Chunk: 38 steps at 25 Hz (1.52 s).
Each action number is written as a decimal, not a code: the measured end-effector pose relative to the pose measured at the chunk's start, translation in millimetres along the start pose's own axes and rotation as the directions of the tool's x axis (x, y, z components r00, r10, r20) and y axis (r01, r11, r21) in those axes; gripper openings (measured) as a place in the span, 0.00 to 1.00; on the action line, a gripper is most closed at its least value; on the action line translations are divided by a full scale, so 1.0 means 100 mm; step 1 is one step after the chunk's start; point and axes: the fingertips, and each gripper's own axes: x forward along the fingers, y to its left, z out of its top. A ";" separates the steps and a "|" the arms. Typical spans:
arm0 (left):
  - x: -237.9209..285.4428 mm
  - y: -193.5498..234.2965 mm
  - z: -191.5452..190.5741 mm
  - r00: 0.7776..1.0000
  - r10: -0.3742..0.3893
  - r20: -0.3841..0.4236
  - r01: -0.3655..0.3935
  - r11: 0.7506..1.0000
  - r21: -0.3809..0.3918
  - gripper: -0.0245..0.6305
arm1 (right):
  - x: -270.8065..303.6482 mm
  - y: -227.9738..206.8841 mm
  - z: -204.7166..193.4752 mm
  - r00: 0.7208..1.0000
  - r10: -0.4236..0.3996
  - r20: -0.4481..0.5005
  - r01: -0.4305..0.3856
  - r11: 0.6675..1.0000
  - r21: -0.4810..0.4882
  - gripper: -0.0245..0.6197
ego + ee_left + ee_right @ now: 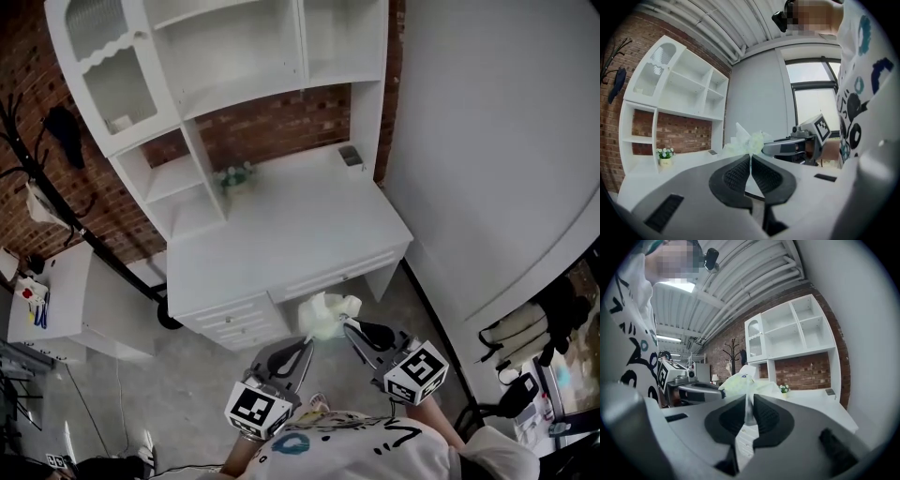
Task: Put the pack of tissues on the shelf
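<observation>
The pack of tissues point(328, 314), a pale soft plastic-wrapped bundle, hangs in the air just in front of the white desk's front edge. Both grippers hold it by its wrapper. My left gripper point(307, 339) is shut on the wrapper's thin edge from the near left, and in its own view the jaws point(750, 158) pinch that film below the pack point(743, 140). My right gripper point(347, 325) is shut on the other side, its jaws point(749, 405) pressing a strip of wrapper, with the pack point(736, 383) just beyond. The white shelf unit point(234, 56) stands at the back of the desk.
The desk top point(300, 225) carries a small flower pot point(236, 176) by the shelf upright and a small dark object point(352, 157) at the back right. A white wall point(497, 141) stands close on the right. A black coat rack point(37, 169) and a low white side table point(56, 300) stand to the left.
</observation>
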 end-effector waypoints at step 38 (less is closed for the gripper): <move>1.90 -0.30 0.29 0.993 0.102 0.058 -0.101 0.995 -0.019 0.06 | -0.59 -1.86 0.14 0.999 0.034 0.012 -0.033 0.999 -0.038 0.10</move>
